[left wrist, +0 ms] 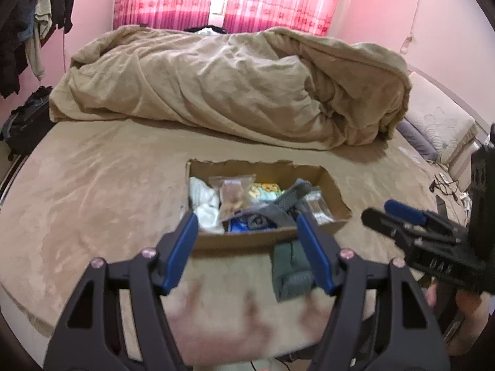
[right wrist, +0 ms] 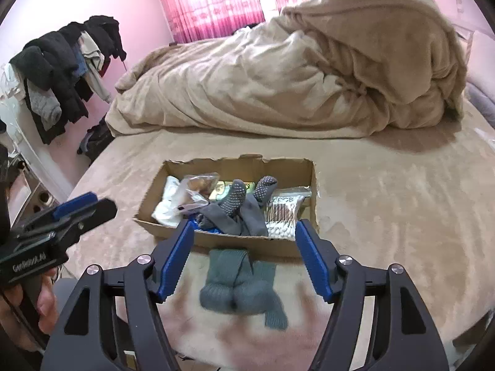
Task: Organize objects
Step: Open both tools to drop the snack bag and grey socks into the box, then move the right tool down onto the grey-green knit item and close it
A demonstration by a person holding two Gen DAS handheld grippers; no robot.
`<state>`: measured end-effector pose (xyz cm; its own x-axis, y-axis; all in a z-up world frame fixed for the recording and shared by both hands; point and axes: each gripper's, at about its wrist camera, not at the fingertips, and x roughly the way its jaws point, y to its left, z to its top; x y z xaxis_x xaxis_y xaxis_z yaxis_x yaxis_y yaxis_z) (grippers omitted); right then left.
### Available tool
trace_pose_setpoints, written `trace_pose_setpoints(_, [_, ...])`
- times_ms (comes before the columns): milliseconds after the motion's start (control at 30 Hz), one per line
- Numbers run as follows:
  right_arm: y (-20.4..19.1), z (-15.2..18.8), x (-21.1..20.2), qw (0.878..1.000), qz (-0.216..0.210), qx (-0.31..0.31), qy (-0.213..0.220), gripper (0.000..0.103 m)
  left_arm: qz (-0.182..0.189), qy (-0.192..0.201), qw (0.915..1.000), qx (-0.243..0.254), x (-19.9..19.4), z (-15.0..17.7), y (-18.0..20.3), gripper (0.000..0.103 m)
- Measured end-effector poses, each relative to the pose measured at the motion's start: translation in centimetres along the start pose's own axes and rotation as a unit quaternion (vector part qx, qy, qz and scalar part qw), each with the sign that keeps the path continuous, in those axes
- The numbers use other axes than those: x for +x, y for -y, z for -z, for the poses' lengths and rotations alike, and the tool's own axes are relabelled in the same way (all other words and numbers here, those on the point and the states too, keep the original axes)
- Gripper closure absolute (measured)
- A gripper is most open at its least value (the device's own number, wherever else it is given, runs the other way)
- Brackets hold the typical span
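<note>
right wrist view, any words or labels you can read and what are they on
"GenRobot.AI": white print on the side of the left tool, small, so my best reading.
"UCECS", roughly: on the cotton swab pack in the cardboard box; letters uncertain.
Print on the yellow-green packet: too blurred to read.

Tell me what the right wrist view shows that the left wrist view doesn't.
Only the right wrist view shows the dotted soles of the gray socks and the cotton swab pack clearly, and the green socks whole on the bed. Only the left wrist view shows the pillow at the bed's right edge. Both show the cardboard box, the rumpled blanket, and both grippers open and empty.
</note>
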<state>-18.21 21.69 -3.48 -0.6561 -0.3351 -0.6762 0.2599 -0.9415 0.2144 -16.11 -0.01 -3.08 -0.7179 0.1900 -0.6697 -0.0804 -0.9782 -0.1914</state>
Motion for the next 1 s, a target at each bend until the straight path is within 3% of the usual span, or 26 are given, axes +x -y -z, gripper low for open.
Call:
trace_pose_setpoints(133, [-0.8, 0.2, -2.8, 1.000, 0.004, -0.005, 0.016, 0.030, 0.001, 0.016, 0.9999, -0.005, -3.5, 1.2, 0.1, 0.018])
trace_pose_setpoints(467, [-2.3, 2.2, -6.8, 1.000, 0.010, -0.013, 0.026, 0.029, -0.003, 0.020, 0.9998, -0.008, -7.8, 4.2, 0.4, 0.016])
trace_pose_setpoints(1000, [-2.9, 5.6, -5.9, 1.000, 0.011, -0.022, -0.008, 0.028, -0.007, -0.018, 0.9998, -0.010, -5.1, 8.0, -0.1, 0.016])
